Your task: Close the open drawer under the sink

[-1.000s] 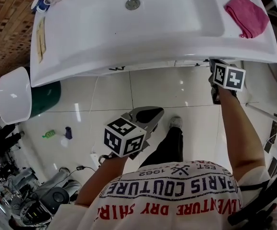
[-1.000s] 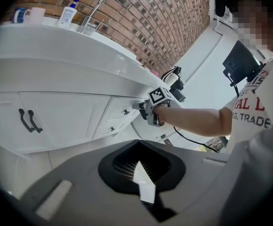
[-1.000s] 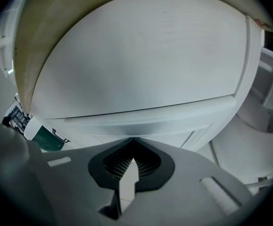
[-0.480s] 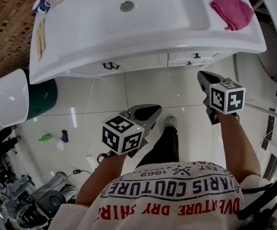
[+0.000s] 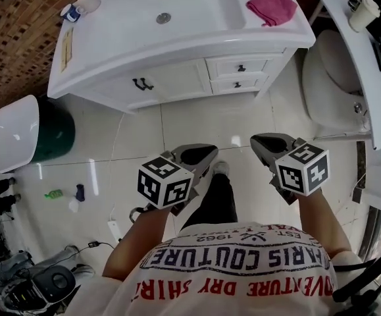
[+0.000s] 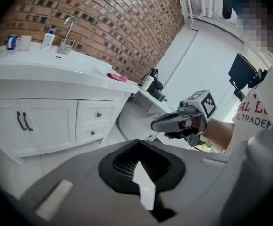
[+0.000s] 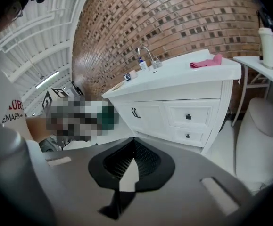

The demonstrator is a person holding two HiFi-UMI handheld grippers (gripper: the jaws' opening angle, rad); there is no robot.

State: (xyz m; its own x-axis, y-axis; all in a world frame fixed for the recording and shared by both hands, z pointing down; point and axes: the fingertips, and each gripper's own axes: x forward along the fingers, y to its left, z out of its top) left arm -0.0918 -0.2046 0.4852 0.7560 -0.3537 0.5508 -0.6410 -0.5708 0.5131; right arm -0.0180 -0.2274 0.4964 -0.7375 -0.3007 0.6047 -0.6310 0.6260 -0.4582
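The white vanity (image 5: 177, 71) under the sink has two small drawers at its right, an upper drawer (image 5: 241, 67) and a lower drawer (image 5: 237, 84). Both sit flush with the cabinet front, as the right gripper view also shows for the upper drawer (image 7: 189, 117) and the lower drawer (image 7: 188, 136). My left gripper (image 5: 206, 153) and right gripper (image 5: 262, 140) hang side by side above the floor tiles, well back from the vanity. Each is shut with nothing in it. In the left gripper view the right gripper (image 6: 160, 125) points toward the cabinet.
A pink cloth (image 5: 272, 6) lies on the sink top's right corner. A toilet (image 5: 328, 91) stands right of the vanity, below a white shelf (image 5: 348, 51). A green bin (image 5: 55, 137) with a white lid (image 5: 12, 133) stands at the left. Small bottles (image 5: 53, 193) lie on the floor.
My right gripper has pulled back from the drawer fronts to beside the left one. The head view has backed away, so the whole vanity front now shows.
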